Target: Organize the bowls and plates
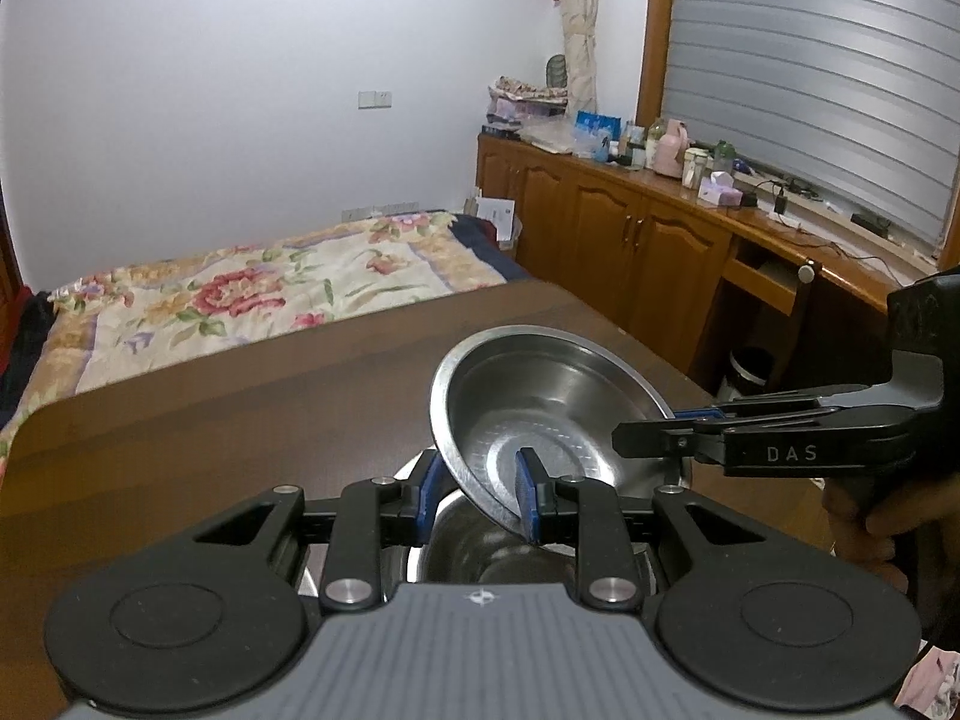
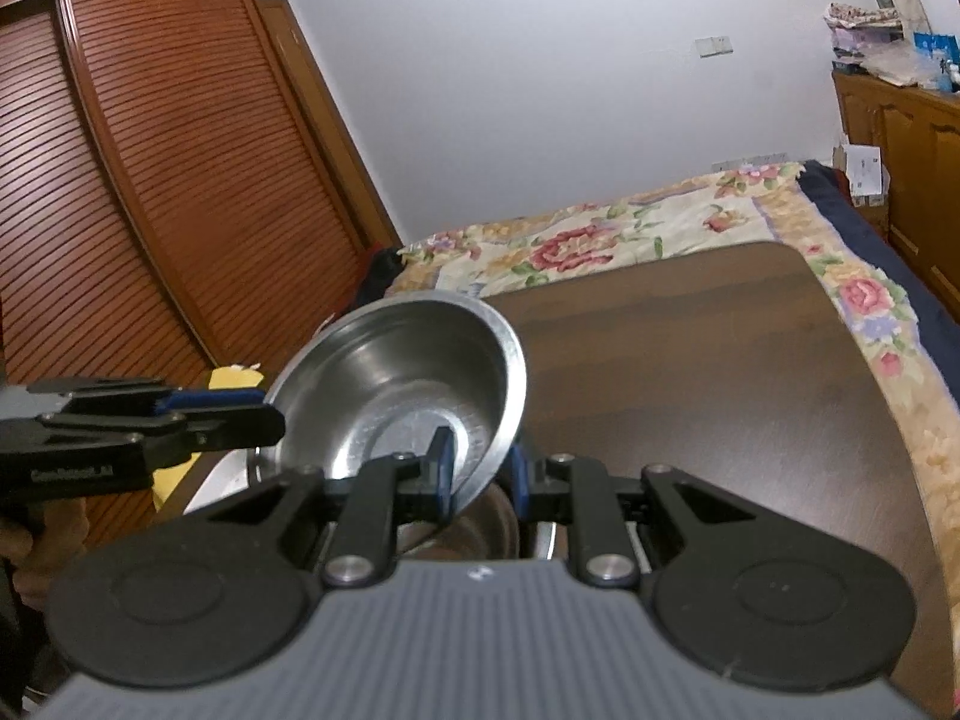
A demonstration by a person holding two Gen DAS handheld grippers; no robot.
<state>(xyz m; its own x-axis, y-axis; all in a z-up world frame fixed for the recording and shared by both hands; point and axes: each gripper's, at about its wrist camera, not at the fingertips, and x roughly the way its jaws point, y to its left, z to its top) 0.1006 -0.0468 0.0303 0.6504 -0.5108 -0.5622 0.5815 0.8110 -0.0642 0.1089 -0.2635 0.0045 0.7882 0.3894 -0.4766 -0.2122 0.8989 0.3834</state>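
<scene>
A shiny steel bowl point(image 1: 540, 396) hangs tilted over the brown table point(image 1: 240, 408), held from both sides. My left gripper point(image 1: 478, 495) is shut on its near rim, one blue pad point(image 1: 527, 492) inside the bowl and the other outside. From the right, my right gripper point(image 1: 678, 417) is shut on the opposite rim. In the right wrist view the same bowl point(image 2: 396, 378) has my right gripper point(image 2: 480, 474) clamped on its near edge, and my left gripper point(image 2: 264, 402) grips it from the left. A second steel bowl point(image 1: 480, 558) point(image 2: 486, 525) sits directly underneath, mostly hidden.
A bed with a floral quilt point(image 1: 252, 294) lies beyond the table's far edge. A wooden cabinet point(image 1: 630, 240) cluttered with bottles runs along the right wall. Louvred wardrobe doors point(image 2: 150, 150) stand on the left. A person's hand point(image 1: 870, 516) holds the right gripper's handle.
</scene>
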